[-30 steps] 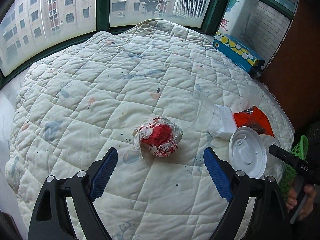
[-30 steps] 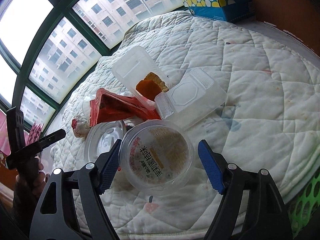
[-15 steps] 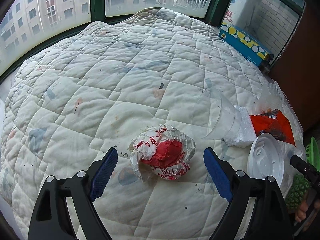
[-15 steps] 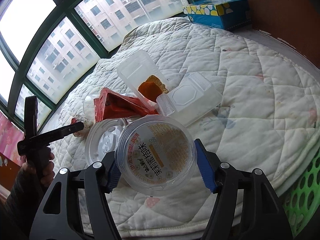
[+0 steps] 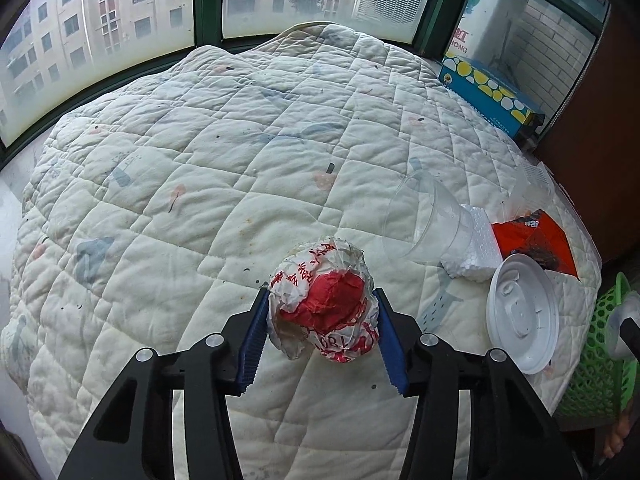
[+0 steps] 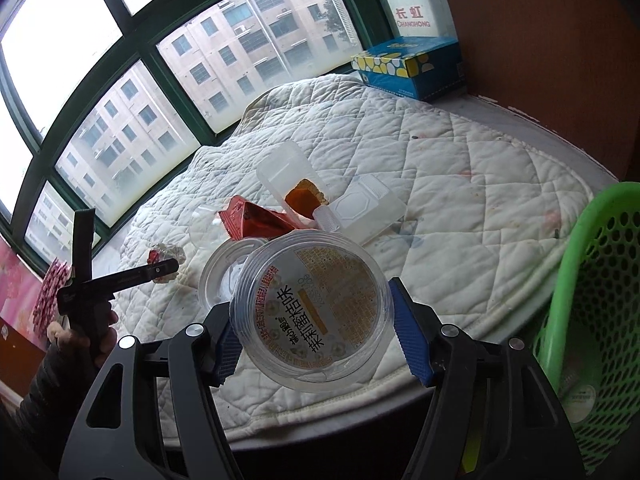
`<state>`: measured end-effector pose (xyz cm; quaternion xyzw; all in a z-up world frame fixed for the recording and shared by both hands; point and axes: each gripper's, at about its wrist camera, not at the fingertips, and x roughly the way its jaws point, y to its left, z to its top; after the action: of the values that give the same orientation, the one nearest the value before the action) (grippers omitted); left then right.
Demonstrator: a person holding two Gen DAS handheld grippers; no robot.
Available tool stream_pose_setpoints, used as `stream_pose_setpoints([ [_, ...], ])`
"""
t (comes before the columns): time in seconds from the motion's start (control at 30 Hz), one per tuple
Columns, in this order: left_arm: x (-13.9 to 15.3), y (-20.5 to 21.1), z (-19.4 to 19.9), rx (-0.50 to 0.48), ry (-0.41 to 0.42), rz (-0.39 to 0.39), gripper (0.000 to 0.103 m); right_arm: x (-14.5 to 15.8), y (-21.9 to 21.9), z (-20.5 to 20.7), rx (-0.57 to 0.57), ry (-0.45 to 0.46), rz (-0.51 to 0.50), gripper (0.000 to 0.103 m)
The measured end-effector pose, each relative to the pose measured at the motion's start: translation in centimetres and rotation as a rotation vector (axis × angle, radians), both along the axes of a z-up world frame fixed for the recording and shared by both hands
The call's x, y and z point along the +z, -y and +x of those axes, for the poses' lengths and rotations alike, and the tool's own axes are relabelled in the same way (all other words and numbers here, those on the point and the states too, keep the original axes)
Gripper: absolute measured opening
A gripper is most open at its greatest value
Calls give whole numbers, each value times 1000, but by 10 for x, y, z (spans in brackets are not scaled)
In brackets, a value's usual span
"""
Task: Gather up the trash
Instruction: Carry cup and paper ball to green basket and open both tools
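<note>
My left gripper (image 5: pixel 322 340) is shut on a crumpled red and white paper wrapper (image 5: pixel 324 304) just above the white quilt (image 5: pixel 200 160). My right gripper (image 6: pixel 316 336) is shut on a clear plastic cup (image 6: pixel 312 312) with a printed foil lid, held above the quilt's near edge, beside a green mesh basket (image 6: pixel 592 280). The wrapper also shows in the right wrist view (image 6: pixel 168 254), partly behind the left gripper.
On the quilt lie a clear cup (image 5: pixel 420 220), a foam piece (image 5: pixel 474 248), a red packet (image 5: pixel 532 240), a white lid (image 5: pixel 522 312) and clear food boxes (image 6: pixel 320 196). A blue tissue box (image 6: pixel 412 64) stands by the window. The basket also shows at the right (image 5: pixel 596 360).
My left gripper has closed on the paper wrapper. My right gripper has closed on the cup and drawn it back toward the quilt's edge, bringing the green basket into view.
</note>
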<state>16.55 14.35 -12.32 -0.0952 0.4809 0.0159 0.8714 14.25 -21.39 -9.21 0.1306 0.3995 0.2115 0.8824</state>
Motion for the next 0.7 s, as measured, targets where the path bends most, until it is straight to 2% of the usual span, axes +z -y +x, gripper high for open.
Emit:
stream_pose_setpoints([
  [0.13, 20, -1, -20, 6, 34, -11, 48, 10, 12, -15, -28, 24, -9, 65],
  [0.3, 54, 23, -39, -54, 99, -16, 48, 20, 30, -33, -78, 43, -17, 65],
  [0.5, 87, 72, -50, -163, 160, -39, 48, 30, 57, -56, -149, 69, -45, 65],
  [0.7, 105, 132, -52, -286, 189, -70, 48, 39, 86, -72, -228, 86, -73, 65],
])
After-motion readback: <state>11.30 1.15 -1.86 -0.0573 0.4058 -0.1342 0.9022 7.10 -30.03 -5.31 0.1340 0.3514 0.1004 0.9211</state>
